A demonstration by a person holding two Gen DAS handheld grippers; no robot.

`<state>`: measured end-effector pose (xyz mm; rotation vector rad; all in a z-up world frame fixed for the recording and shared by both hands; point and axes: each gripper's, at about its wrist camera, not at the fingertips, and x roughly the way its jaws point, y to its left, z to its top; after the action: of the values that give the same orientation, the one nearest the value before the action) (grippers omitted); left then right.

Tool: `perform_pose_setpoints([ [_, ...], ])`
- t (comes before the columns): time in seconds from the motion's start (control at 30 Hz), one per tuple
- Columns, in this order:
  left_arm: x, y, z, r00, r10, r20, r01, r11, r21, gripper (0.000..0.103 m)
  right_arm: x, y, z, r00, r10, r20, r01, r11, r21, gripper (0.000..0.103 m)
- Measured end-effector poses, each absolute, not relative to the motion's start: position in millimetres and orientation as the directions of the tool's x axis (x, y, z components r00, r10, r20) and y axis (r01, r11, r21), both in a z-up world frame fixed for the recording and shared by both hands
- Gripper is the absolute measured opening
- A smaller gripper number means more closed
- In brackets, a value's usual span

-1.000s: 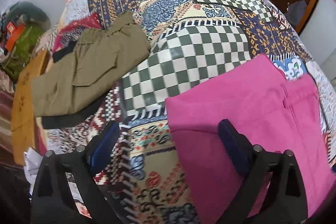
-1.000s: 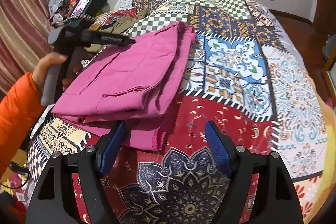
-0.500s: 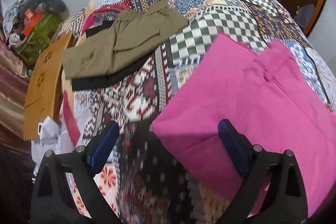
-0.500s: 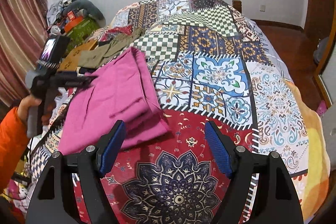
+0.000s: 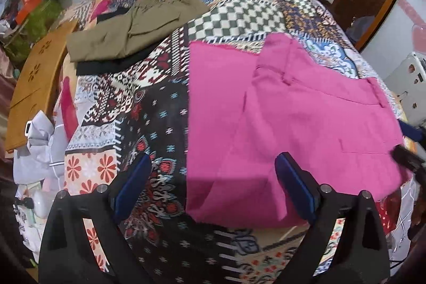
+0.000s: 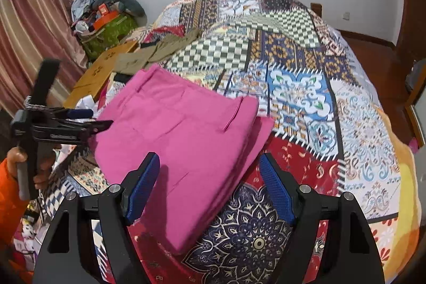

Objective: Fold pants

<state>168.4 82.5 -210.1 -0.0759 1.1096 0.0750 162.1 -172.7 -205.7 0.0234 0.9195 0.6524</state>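
Pants (image 6: 181, 140), the pink pair, are lying folded flat on the patchwork bed (image 6: 306, 76). Both tools are spread wide and holding nothing: left tool (image 5: 213, 188) hangs over the pile's left edge, right tool (image 6: 210, 186) over the near corner, neither touching the fabric. An olive pair (image 5: 127, 33) sits folded further back, on a black garment (image 5: 106, 64).
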Motion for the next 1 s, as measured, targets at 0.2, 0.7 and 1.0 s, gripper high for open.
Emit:
perform_pose_setpoints([
  [0.2, 168.0, 71.9, -207.7, 0.503, 0.11, -0.857, -0.082, 0.993, 0.08, 0.092, 169.0, -176.2, -224.5, 0.383, 0.55, -0.742, -0.478, 0.806, 0.35, 0.073],
  [0.7, 153.0, 112.9, -210.0, 0.483, 0.167, -0.86, -0.142, 0.984, 0.112, 0.091, 179.2, -183.9, -231.8, 0.41, 0.515, -0.753, -0.453, 0.831, 0.321, 0.07],
  [1.0, 180.9, 112.4, -174.2, 0.548, 0.037, -0.835, -0.102, 0.995, -0.023, 0.09, 191.5, -193.5, -221.9, 0.476, 0.443, -0.759, -0.424, 0.872, 0.244, 0.068],
])
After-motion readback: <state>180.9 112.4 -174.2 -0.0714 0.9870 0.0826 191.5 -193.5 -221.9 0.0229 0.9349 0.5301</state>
